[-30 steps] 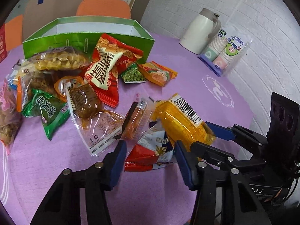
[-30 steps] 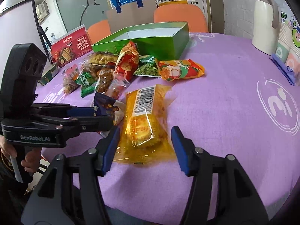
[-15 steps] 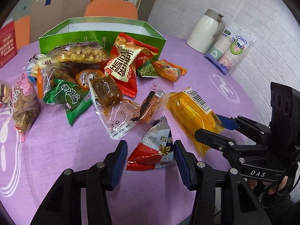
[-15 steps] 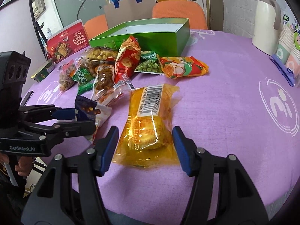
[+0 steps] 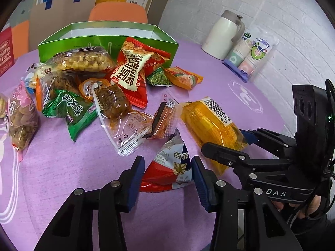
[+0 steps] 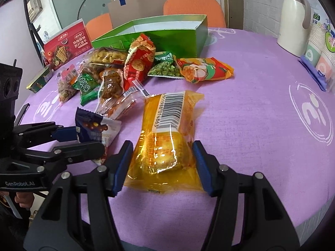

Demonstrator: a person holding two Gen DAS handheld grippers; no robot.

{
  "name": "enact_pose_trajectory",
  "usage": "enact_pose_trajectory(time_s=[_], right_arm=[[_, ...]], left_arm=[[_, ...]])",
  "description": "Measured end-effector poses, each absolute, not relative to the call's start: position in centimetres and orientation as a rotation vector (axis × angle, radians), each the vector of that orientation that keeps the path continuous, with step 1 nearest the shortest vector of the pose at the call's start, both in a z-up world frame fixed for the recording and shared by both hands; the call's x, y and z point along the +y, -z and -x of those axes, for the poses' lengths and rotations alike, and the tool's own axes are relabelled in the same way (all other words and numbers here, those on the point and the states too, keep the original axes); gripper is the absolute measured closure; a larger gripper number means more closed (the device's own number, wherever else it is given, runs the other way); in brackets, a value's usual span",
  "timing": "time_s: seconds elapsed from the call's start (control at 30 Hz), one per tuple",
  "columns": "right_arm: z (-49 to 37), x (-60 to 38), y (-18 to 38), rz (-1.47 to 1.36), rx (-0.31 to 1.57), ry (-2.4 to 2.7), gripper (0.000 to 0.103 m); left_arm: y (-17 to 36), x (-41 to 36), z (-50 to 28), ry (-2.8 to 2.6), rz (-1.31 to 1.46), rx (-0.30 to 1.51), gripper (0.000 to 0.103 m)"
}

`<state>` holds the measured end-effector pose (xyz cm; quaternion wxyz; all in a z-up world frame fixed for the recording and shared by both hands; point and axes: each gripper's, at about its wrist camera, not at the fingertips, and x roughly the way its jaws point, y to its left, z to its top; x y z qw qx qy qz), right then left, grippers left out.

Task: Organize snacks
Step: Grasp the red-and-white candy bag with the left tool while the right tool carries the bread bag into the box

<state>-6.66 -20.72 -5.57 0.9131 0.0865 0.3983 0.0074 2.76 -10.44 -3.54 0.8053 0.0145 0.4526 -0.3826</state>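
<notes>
Left wrist view: the left gripper [image 5: 167,173] is closing around a triangular red-white-blue foil snack pouch [image 5: 169,167] lying on the purple tablecloth [image 5: 62,167], its pads not yet pressing. The right gripper [image 6: 163,163] is likewise closing, pads flanking a translucent yellow barcoded snack packet [image 6: 167,138] lying near the open green cardboard box [image 6: 178,39].

Since the earlier frames both sets of jaws are closing: left gripper [image 5: 167,174] narrowed around the red-and-white triangular packet [image 5: 170,165], right gripper [image 6: 162,163] narrowed around the yellow barcode packet [image 6: 167,142], pads now at its edges; firm contact not discernible.
</notes>
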Motion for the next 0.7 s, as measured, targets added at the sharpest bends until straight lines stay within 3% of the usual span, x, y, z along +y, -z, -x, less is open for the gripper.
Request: enact_pose_trajectory(time_s=[0.13,0.43,0.7], right_arm=[[7.1,-20.7,5.1,-0.182,0.811,0.0,0.06],[8.0,-21.0,0.1,-0.2,0.684,-0.05,0.06],[3.6,-22.3,-3.9,-0.209,0.587,-0.053,0.06]], left_arm=[[3.2,-10.0,-2.4,0.807,-0.026,0.966,0.06],[-1.8,-7.6,-2.9,0.804,0.006,0.877,0.06],[-7.3,-7.0,-7.8,0.755,0.026,0.805,0.06]])
